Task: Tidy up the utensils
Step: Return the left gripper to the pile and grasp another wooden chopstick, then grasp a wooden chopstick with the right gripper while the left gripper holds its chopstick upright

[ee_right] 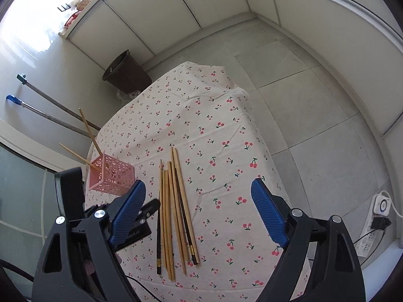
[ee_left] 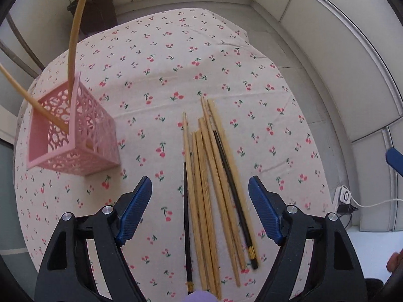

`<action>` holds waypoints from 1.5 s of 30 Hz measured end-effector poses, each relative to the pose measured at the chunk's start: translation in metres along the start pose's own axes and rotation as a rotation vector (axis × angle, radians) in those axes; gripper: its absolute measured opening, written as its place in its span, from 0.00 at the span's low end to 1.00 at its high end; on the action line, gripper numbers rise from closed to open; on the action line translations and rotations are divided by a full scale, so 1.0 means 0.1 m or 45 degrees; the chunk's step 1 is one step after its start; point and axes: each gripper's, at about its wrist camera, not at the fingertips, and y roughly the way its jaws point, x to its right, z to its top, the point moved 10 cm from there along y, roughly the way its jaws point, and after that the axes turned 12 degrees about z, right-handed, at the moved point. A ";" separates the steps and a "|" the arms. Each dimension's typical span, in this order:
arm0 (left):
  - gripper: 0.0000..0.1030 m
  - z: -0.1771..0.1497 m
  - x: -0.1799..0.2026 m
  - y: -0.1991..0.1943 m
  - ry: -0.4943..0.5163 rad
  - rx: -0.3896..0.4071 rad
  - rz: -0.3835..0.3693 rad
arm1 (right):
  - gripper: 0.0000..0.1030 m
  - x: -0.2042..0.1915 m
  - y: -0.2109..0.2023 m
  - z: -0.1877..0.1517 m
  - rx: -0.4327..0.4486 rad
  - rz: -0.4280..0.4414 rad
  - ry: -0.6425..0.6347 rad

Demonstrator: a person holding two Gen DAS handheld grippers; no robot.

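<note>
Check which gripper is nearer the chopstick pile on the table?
Left. The left gripper hangs open directly above the chopstick pile, its fingers straddling it. The right gripper is open too, farther back and higher, with the pile toward its left finger.

The two chopsticks [ee_left: 73,50] standing in the pink basket [ee_left: 75,136] run past the left-wrist picture's top and left edges; their upper ends are not shown. In the loose bundle of chopsticks [ee_left: 214,188], motion blur smears the near ends, and overlap hides parts of the lower sticks, so the count is uncertain.
</note>
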 end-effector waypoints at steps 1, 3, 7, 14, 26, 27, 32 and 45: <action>0.63 0.06 0.00 0.05 -0.006 -0.003 0.016 | 0.81 0.02 -0.01 0.01 0.000 0.002 0.007; 0.53 0.18 -0.02 0.17 -0.033 0.006 0.069 | 0.81 0.08 -0.03 0.02 0.000 0.004 0.032; 0.35 0.36 -0.15 0.34 -0.070 0.032 0.202 | 0.81 0.17 -0.02 0.03 -0.014 0.024 0.084; 0.25 0.43 -0.14 0.63 -0.089 -0.017 0.233 | 0.81 0.19 0.00 0.03 -0.028 0.026 0.085; 0.04 0.41 -0.04 0.65 -0.051 0.019 0.149 | 0.81 0.36 0.20 0.03 -0.062 -0.023 0.110; 0.04 0.39 -0.02 0.59 -0.040 0.052 0.146 | 0.81 0.37 0.25 0.04 -0.067 -0.026 0.109; 0.04 0.29 -0.05 -0.13 -0.036 0.222 0.067 | 0.81 0.30 0.62 0.08 -0.107 -0.076 0.019; 0.04 -0.35 -0.64 -1.30 -0.094 0.457 -0.099 | 0.53 0.10 1.62 0.04 -0.194 -0.171 -0.043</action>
